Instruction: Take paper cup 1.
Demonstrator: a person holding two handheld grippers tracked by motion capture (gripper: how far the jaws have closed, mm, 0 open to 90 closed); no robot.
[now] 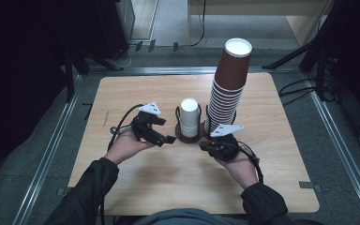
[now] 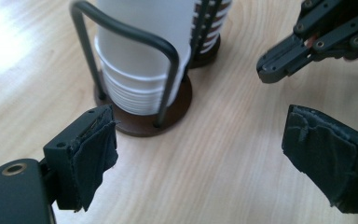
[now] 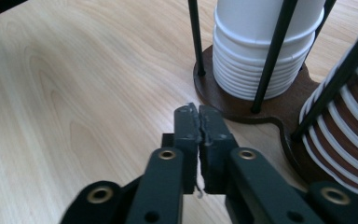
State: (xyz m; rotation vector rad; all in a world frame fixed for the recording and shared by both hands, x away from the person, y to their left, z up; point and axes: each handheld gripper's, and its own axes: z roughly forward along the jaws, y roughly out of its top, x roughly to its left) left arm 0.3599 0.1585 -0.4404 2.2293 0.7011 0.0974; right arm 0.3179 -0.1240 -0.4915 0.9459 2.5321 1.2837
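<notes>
Fingers of the left gripper (image 2: 200,154) wide, right gripper (image 3: 198,121) closed empty, beside the cup holder (image 3: 242,109).

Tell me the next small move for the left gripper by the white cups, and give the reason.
Probably ease the left gripper forward toward the white cup stack in its wire holder. Its jaws stand open with nothing between them, and bare table lies between them and the holder. The right gripper is shut on nothing beside the holder's base, so the left one seems better placed.
</notes>
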